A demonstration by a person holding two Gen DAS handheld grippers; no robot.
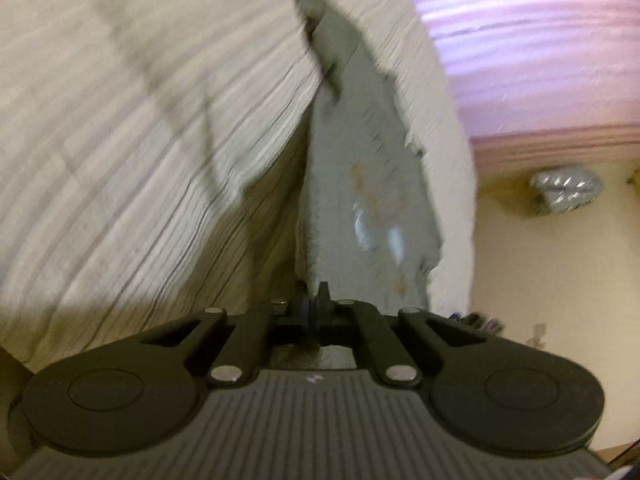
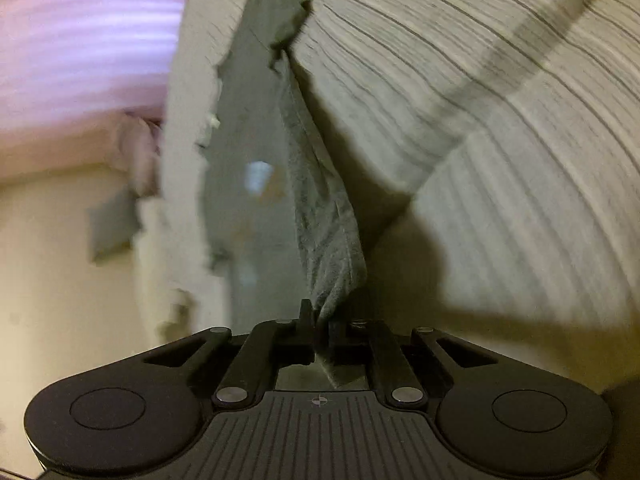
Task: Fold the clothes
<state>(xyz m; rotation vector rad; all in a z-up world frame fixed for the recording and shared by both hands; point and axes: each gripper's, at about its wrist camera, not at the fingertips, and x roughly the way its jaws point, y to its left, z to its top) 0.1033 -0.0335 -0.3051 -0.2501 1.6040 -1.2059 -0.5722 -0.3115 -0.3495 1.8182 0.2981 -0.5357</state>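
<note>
Left hand-held gripper [image 1: 314, 304]: jaws closed, pinching an edge of the grey garment [image 1: 360, 184]. Right hand-held gripper [image 2: 320, 322]: jaws closed on the same grey garment [image 2: 328, 232]. Garment hangs stretched above the pale wood-grain surface [image 1: 120, 160]. Both views are motion-blurred.

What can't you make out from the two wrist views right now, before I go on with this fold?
- Left wrist view: motion blur smears the grey garment; its type and full outline are unreadable.
- Left gripper: the held edge is hidden between the closed fingers.
- Right wrist view: the right gripper pinches a bunched corner; layers cannot be counted.
- Both views: the striped surface is cut by the frame.
</note>
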